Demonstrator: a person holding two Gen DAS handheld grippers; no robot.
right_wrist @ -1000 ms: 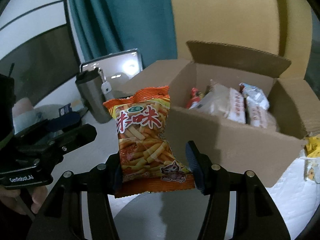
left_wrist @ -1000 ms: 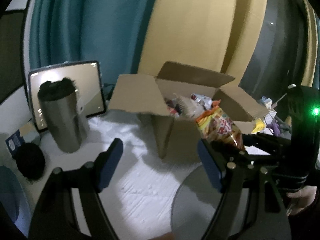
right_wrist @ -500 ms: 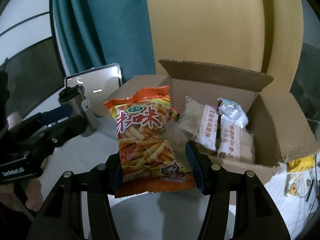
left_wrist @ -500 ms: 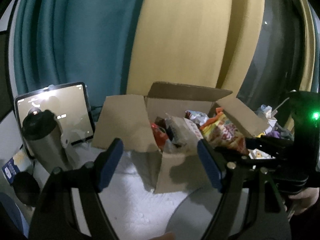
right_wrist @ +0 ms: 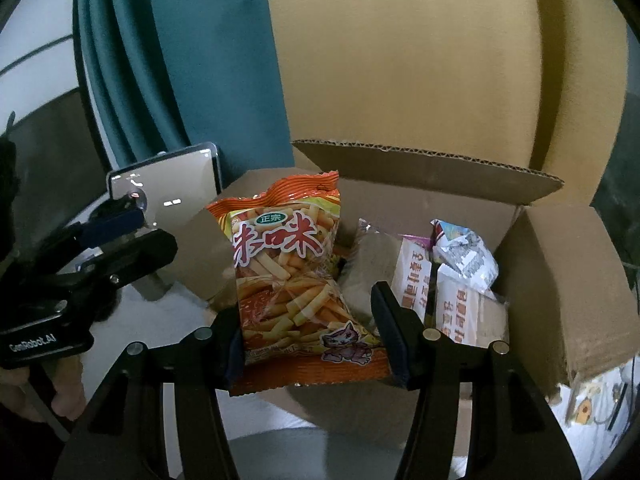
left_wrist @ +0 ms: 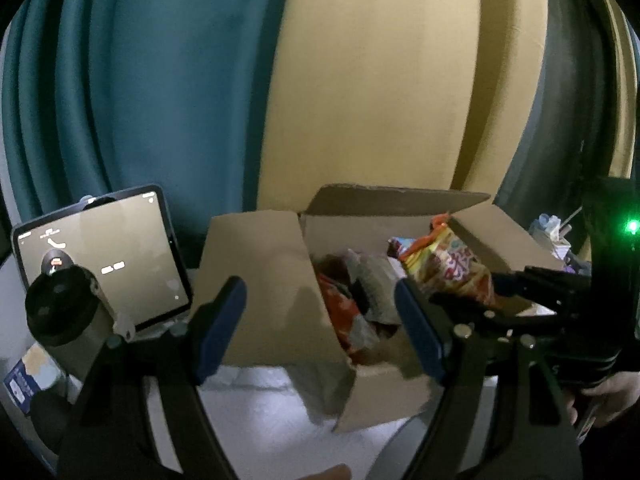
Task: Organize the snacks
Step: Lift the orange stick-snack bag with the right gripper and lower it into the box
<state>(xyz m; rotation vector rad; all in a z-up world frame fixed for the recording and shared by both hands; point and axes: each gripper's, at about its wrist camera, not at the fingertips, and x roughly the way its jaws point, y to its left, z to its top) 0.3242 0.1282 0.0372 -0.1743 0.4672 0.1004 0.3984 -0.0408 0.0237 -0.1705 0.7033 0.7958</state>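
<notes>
Left wrist view. The left gripper [left_wrist: 320, 324] stands open in the lower centre of the frame, nothing between its blue-padded fingers [left_wrist: 218, 326]. Directly beyond them sits the open brown cardboard box [left_wrist: 276, 280], its near-left flap raised and several wrapped snacks visible inside. At centre right, the orange crinkled snack bag printed with fries [left_wrist: 448, 264] hangs over the box's right portion, carried by the right gripper [left_wrist: 516, 284], which enters from the right edge. At left stand a grey tablet with a lit screen [left_wrist: 100, 256] and a steel tumbler with a black lid [left_wrist: 60, 312].

Right wrist view. The right gripper [right_wrist: 310, 328] is closed on the orange bag [right_wrist: 288, 276]; both pads clamp its lower third. The bag's long axis runs upright, top seal toward the upper frame. The box [right_wrist: 560, 280] lies immediately behind and to the right of the bag, with pale wrapped packets [right_wrist: 448, 284] stacked at its right side. The left gripper [right_wrist: 116, 236] is at the left edge, beside the box.

Controlling relation: the bag is held just above the near wall, with free space behind it at the box's left-centre. The right hand is the nearer one; placement likely requires forward travel, then release.
</notes>
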